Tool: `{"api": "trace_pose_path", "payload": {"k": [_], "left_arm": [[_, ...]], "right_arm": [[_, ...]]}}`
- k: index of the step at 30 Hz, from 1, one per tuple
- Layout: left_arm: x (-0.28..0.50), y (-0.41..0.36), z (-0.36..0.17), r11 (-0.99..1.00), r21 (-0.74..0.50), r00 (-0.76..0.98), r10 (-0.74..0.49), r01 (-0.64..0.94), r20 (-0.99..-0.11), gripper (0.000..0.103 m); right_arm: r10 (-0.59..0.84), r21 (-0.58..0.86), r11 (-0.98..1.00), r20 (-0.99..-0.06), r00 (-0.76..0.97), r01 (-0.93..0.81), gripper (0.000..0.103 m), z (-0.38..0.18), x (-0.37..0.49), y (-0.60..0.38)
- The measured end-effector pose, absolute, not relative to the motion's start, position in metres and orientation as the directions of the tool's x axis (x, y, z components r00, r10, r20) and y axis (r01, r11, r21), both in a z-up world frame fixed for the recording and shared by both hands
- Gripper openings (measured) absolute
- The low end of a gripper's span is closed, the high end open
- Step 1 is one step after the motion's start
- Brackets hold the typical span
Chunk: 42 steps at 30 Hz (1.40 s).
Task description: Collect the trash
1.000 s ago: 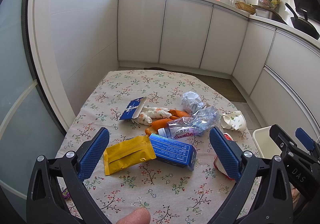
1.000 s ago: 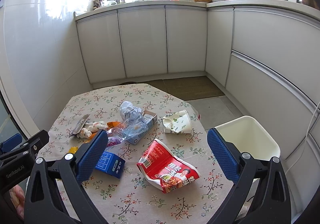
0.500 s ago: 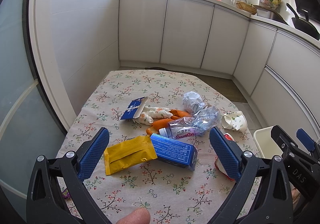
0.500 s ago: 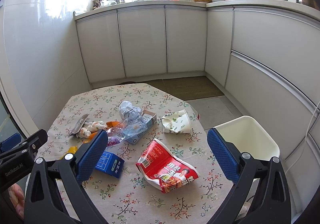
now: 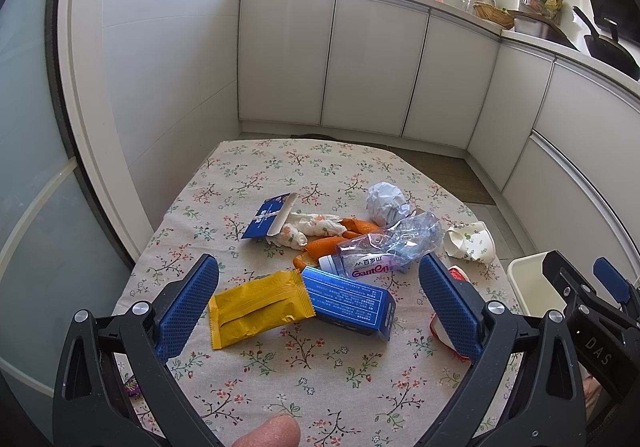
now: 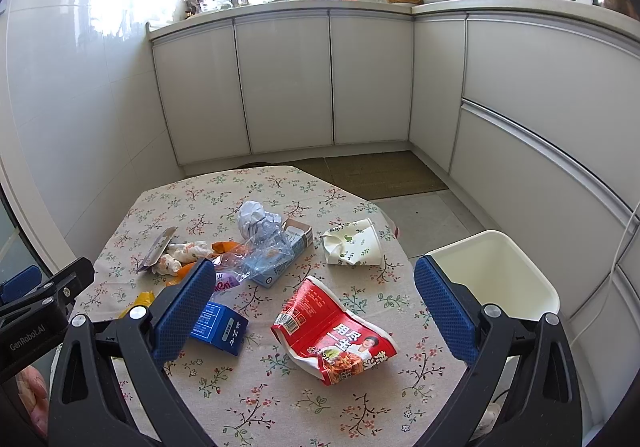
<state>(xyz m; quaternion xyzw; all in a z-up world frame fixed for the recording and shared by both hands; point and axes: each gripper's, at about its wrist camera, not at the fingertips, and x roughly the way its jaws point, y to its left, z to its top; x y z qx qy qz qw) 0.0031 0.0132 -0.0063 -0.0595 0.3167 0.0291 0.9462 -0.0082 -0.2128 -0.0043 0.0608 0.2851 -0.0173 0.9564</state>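
A floral-clothed desk (image 5: 280,367) fills a white kitchen. Both the left gripper (image 5: 316,303) and right gripper (image 6: 314,303) hover spread wide, holding nothing. Only the right view shows the crumpled red snack bag (image 6: 334,335) whole (white plastic bin (image 6: 520,299) beside).

The left wrist view looks forward and down from above the near edge of the floral-cloth table (image 5: 280,167), between the wide-spread blue-padded fingers of the left gripper (image 5: 316,299), facing the white kitchen cabinets (image 5: 332,63) and the bright window beyond. The right wrist view sits just to its right at about the same height, facing the same way but turned slightly left, framed by the right gripper (image 6: 314,307). Both stand close over the table. They share the table top, the blue rectangular carton (image 5: 348,301) (image 6: 218,327), the crushed clear plastic bottle (image 5: 388,243) (image 6: 260,251), the crumpled floral paper cup (image 5: 470,241) (image 6: 352,243) and the cream plastic bin (image 5: 532,279) (image 6: 492,271); each view catches the other gripper at its edge.
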Motion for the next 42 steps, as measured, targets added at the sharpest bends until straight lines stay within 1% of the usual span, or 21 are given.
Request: {"api": "trace_pose_path", "payload": {"k": [42], "left_arm": [[0.0037,0.0117,-0.0063,0.991,-0.089,0.793,0.022,-0.096,-0.609,0.096]], "right_arm": [[-0.004,0.109,0.991,-0.553,0.833,0.077,0.097,-0.0054,-0.0067,-0.2139]]}}
